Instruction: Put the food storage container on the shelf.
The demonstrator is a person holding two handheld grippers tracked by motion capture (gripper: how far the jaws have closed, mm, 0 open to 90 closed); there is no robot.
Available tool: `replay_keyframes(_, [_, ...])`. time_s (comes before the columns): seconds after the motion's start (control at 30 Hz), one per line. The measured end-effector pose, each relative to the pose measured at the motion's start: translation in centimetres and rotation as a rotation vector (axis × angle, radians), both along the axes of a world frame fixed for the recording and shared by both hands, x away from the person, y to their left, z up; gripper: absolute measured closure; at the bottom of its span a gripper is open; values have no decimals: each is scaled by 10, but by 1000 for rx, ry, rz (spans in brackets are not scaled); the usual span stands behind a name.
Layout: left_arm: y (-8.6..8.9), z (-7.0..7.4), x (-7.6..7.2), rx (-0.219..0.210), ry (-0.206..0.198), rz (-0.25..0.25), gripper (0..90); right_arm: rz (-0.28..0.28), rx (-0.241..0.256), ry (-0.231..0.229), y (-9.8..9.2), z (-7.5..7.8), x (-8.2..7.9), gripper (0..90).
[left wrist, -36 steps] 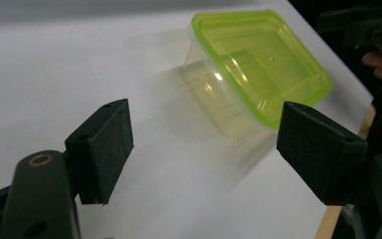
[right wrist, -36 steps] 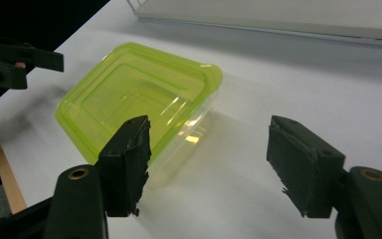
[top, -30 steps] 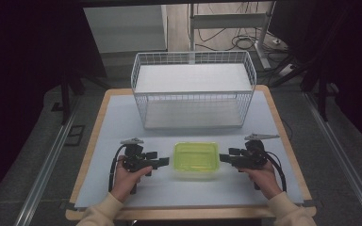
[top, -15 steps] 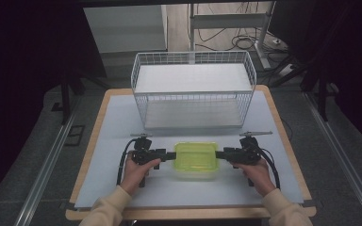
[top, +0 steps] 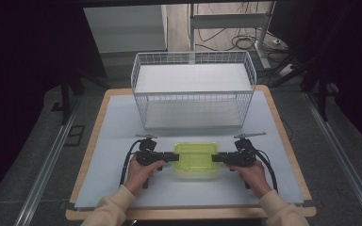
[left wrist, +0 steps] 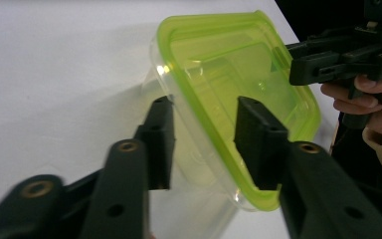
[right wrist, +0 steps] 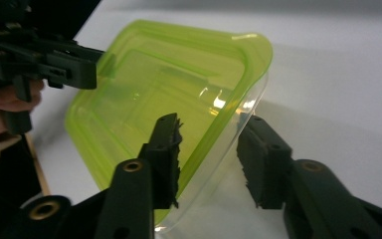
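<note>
High view: green-lidded clear container [top: 196, 157] seated on the white bench [top: 118, 122] at lower centre of the frame, left claw [top: 171, 156] and right claw [top: 218, 158] brought in at its opposite short ends, wire basket [top: 193, 96] standing well apart toward the upper centre. Left gripper view: jaws apart, straddling the lid rim at centre frame, one over the lid and one beside the clear wall, not clamped. Right gripper view: same arrangement, jaws parted astride the rim at centre; judged advisable to close both sides evenly on the rim, then lift level.
</note>
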State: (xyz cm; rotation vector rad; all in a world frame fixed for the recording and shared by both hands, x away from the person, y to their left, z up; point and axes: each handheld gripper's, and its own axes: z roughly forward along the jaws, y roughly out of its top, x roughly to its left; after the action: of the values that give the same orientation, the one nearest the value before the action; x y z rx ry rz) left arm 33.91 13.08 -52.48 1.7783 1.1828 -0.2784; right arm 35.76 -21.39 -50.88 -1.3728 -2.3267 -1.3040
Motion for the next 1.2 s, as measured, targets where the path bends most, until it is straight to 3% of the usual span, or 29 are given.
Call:
replay_keyframes(0.07, [3,-2,0,-19,16,-5,672,-6,9,5,-1,0,0,652])
replay_keyframes(0.13, [4,-2,-1,-45,31,-11,713,-22,55,36,-3,-1,0,702])
replay_keyframes(0.2, [4,0,-4,-54,37,-22,721,-22,55,34,-4,-1,-1,710])
replay_keyframes(0.33, [4,9,-11,-60,-2,-32,795,-46,78,-1,-9,7,-12,784])
replay_keyframes(0.43, [-1,13,-16,-33,-30,-46,819,-48,74,-31,-12,12,-17,807])
replay_keyframes(0.47, [-2,13,-17,-32,-36,-47,819,-48,69,-58,-14,16,-19,807])
replay_keyframes(0.63, [-4,19,-22,-62,-54,-43,819,-47,86,-75,-18,21,-23,808])
replay_keyframes(0.87, [0,27,-25,-60,-85,-49,820,-44,102,-88,-16,27,-25,806])
replay_keyframes(1.2, [3,54,-34,-63,-177,-54,821,-25,119,-169,-16,49,-32,805])
